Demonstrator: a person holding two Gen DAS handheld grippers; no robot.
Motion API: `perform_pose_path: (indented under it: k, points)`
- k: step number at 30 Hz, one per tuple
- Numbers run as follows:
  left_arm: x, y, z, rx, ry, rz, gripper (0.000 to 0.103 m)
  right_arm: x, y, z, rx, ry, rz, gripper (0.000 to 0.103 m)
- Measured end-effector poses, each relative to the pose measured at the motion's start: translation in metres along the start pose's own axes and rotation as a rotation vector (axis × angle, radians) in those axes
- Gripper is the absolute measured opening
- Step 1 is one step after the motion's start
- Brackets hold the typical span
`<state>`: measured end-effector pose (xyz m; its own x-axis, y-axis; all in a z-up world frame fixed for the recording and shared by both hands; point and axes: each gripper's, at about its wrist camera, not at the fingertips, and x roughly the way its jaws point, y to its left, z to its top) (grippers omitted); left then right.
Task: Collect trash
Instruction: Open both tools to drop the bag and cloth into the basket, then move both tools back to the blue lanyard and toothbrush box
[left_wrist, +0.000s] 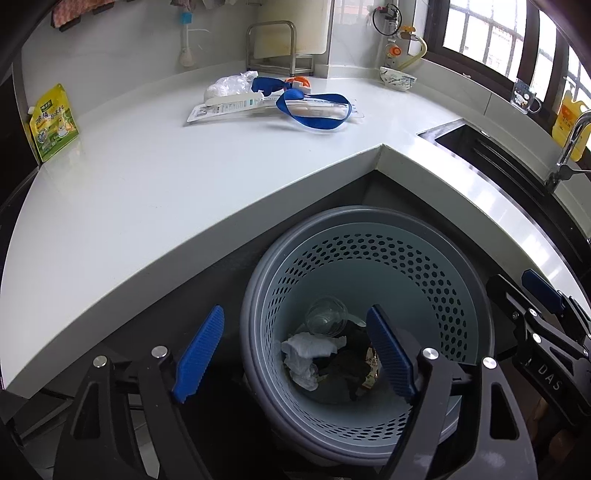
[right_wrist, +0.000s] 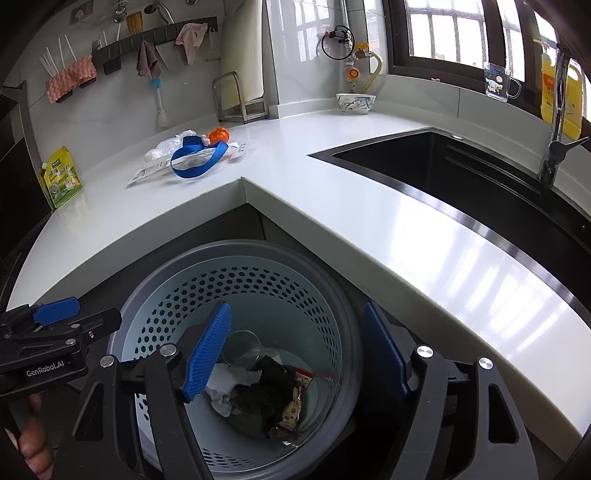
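White countertop (left_wrist: 147, 192) bears blue strap (left_wrist: 314, 110).

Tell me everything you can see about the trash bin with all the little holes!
The trash bin is round, pale blue plastic, with rows of small holes through its wall and a thicker grey rim. It stands upright on the dark floor, tucked into the inner corner of the white counter. Inside lie a clear cup, crumpled white paper, something dark and a snack wrapper. Both open claws hover above it, touching nothing.
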<state>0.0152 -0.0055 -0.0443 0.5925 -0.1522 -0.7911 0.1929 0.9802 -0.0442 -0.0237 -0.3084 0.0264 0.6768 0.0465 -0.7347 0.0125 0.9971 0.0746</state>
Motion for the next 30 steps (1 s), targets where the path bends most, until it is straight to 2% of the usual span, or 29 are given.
perform_pose_path:
  k: [6,11,17,21,26,30]
  points:
    - [-0.007,0.003,0.001,-0.007,-0.027,0.011,0.087,-0.005,0.012,0.001,-0.048,-0.025,-0.006,0.074]
    - [-0.011,0.008,0.003,-0.019,-0.033,0.019,0.088,-0.007,0.016,0.002,-0.071,-0.026,-0.003,0.076]
    - [-0.02,0.015,0.014,-0.028,-0.059,0.04,0.091,-0.007,0.014,0.015,-0.054,-0.007,0.061,0.077]
    - [-0.029,0.022,0.037,-0.036,-0.098,0.055,0.094,-0.005,0.019,0.041,-0.092,-0.023,0.07,0.077]
    - [-0.031,0.036,0.076,-0.043,-0.16,0.106,0.096,0.011,0.031,0.095,-0.148,-0.05,0.085,0.08]
    - [-0.024,0.054,0.107,-0.082,-0.18,0.131,0.096,0.043,0.036,0.143,-0.118,-0.011,0.167,0.08]
